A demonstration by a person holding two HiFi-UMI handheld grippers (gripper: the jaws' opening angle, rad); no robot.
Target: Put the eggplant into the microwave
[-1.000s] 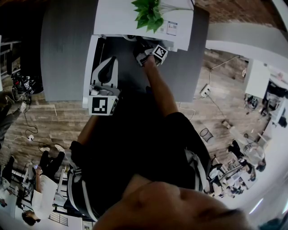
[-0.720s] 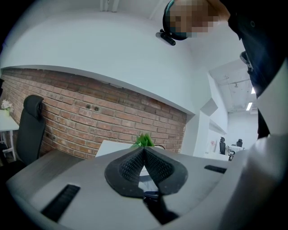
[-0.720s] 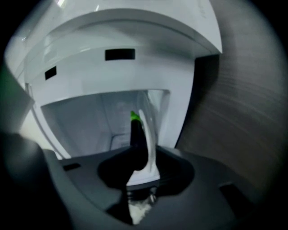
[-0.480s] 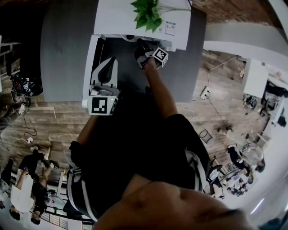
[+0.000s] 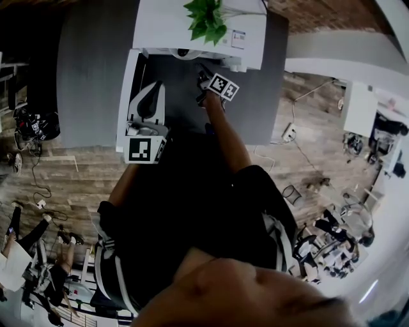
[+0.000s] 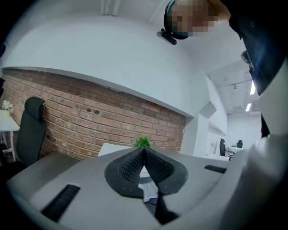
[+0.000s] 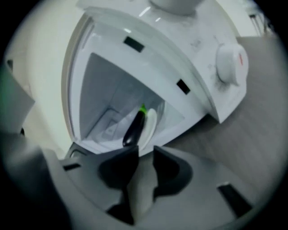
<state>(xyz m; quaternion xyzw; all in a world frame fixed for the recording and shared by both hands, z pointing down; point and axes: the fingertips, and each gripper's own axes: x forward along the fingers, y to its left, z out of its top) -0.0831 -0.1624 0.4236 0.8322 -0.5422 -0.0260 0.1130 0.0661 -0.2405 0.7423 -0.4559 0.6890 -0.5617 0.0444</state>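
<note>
1. One eggplant [image 7: 134, 126] is spotted inside the one microwave [image 7: 193, 40], laid on the cavity floor close to the open front.
2. Its long axis is set front to back. The green stem end is pointed deeper into the cavity, and the dark rounded end is turned out toward the opening.
3. A single white plate [image 7: 151, 123] is seen just along its right side, apparently touching it.
4. The right hand-held gripper [image 7: 145, 152] is held just outside the opening and aimed at the eggplant. Its jaws are parted by a clear gap with nothing caught between them, and they have just been closing a little.
5. The left hand-held gripper [image 6: 144, 150] is kept with its pad tips pressed together, and nothing is seen pinched at the tips. From the head view it is placed over the swung-open door [image 5: 131, 76].
6. Counted up: two hand-held grippers, one control dial [image 7: 229, 63], and one green plant [image 5: 208, 19] on the microwave's top, all carried on the grey counter [image 5: 83, 76].
</note>
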